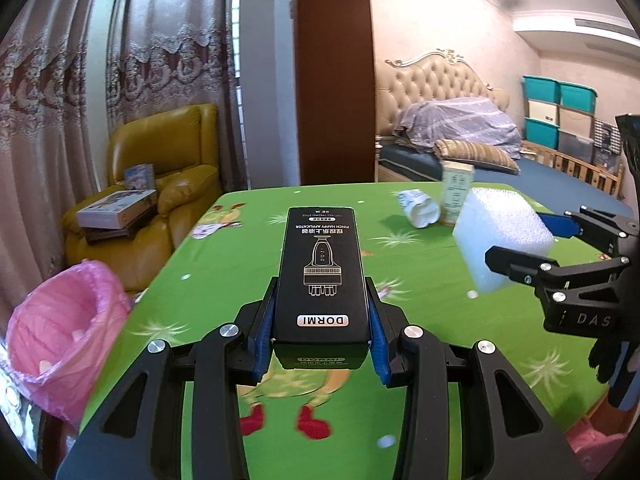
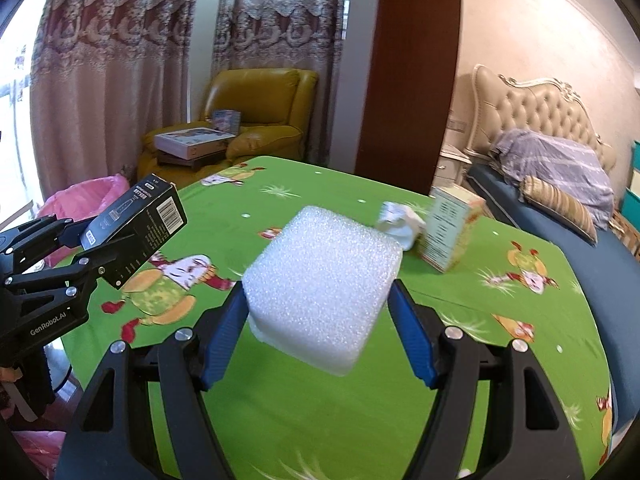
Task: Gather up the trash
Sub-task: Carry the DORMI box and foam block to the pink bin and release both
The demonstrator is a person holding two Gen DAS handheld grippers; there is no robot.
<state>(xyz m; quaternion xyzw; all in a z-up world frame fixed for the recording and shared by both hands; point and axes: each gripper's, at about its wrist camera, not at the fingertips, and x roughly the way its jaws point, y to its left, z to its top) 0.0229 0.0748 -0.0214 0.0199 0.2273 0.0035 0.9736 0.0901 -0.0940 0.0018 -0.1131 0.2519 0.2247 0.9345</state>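
My left gripper (image 1: 320,316) is shut on a black DORMI box (image 1: 320,268) and holds it above the green tablecloth (image 1: 224,256). My right gripper (image 2: 316,312) is shut on a white foam block (image 2: 320,284), also held above the table. The foam block shows at the right of the left wrist view (image 1: 502,236), and the black box at the left of the right wrist view (image 2: 136,216). A crumpled white paper (image 1: 418,208) and a pale upright carton (image 1: 456,192) sit at the table's far side. A pink-lined trash bin (image 1: 60,336) stands left of the table.
A yellow armchair (image 1: 168,176) with boxes on it stands beyond the table's left corner, by the curtains. A bed (image 1: 448,136) and stacked storage bins (image 1: 560,116) are at the far right. A brown door panel (image 2: 408,72) rises behind the table.
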